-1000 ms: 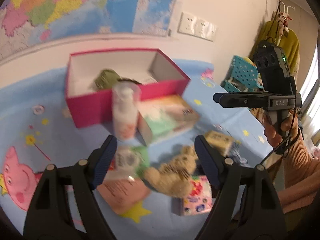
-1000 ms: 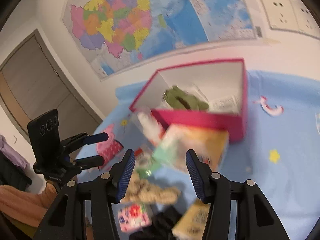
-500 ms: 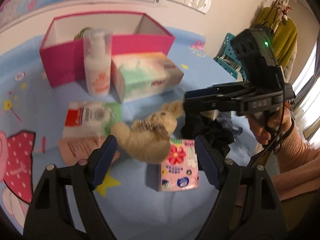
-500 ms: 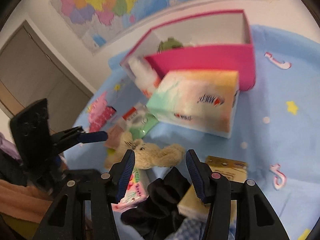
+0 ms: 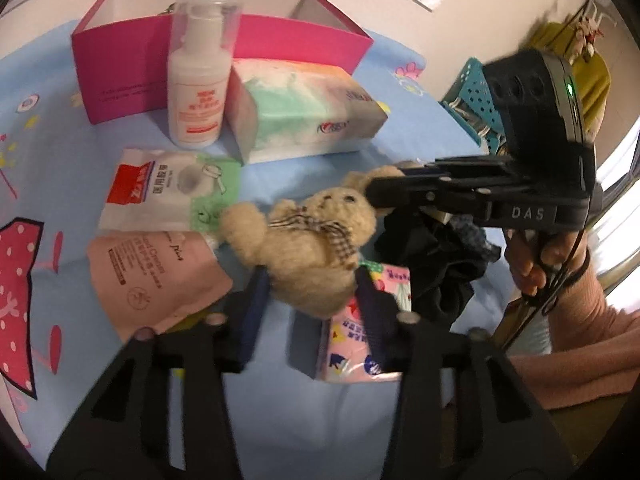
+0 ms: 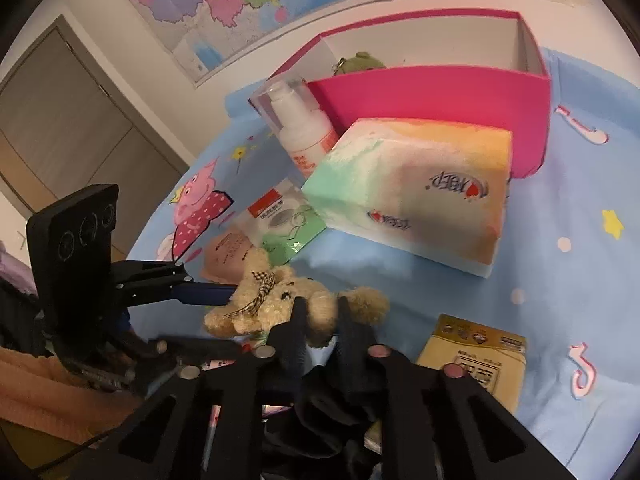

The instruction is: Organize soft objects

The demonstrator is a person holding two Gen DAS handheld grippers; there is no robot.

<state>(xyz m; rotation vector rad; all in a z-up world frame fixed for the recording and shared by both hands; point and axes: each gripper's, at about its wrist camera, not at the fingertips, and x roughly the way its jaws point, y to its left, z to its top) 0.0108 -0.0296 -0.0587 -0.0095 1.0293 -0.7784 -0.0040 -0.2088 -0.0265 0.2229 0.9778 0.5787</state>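
A beige teddy bear (image 5: 308,248) with a checked bow lies on the blue cloth. My left gripper (image 5: 310,284) is shut on its body. My right gripper (image 6: 320,316) is shut on its head end (image 6: 320,312); it also shows in the left wrist view (image 5: 376,196). A dark cloth (image 5: 432,256) lies just right of the bear, under the right gripper (image 6: 320,404). The open pink box (image 5: 224,28) stands behind, with a green soft toy (image 6: 360,62) inside.
A lotion bottle (image 5: 198,76) and a tissue box (image 5: 304,108) stand before the pink box. A green-white packet (image 5: 168,188), a pink pouch (image 5: 152,276), a floral tissue pack (image 5: 360,332) and a yellow packet (image 6: 476,348) lie around the bear. A teal basket (image 5: 476,80) is at right.
Both grippers came down and closed on the teddy bear, the left on its body and the right on its head end. They were open above the table before.
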